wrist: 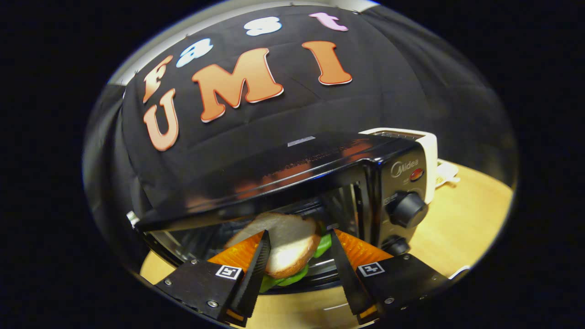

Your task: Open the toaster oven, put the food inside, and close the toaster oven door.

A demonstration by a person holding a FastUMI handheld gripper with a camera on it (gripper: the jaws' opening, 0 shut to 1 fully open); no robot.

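A black toaster oven (320, 178) sits on a light wooden table (461, 219), tilted in this view, with its front opening facing the camera and its dark cavity visible. On its control panel are a red indicator light (416, 174) and two black knobs, one large (408, 209) and one lower down (396, 245). Just behind the oven stands a white appliance (427, 151). The gripper (299, 242) points into the oven's mouth, its two fingers closed against the sides of a sandwich (288, 249) made of a white bread slice with a browned crust and green lettuce poking out beneath. The sandwich is held between the fingers at the oven's opening, above the lowered glass door (183, 242).
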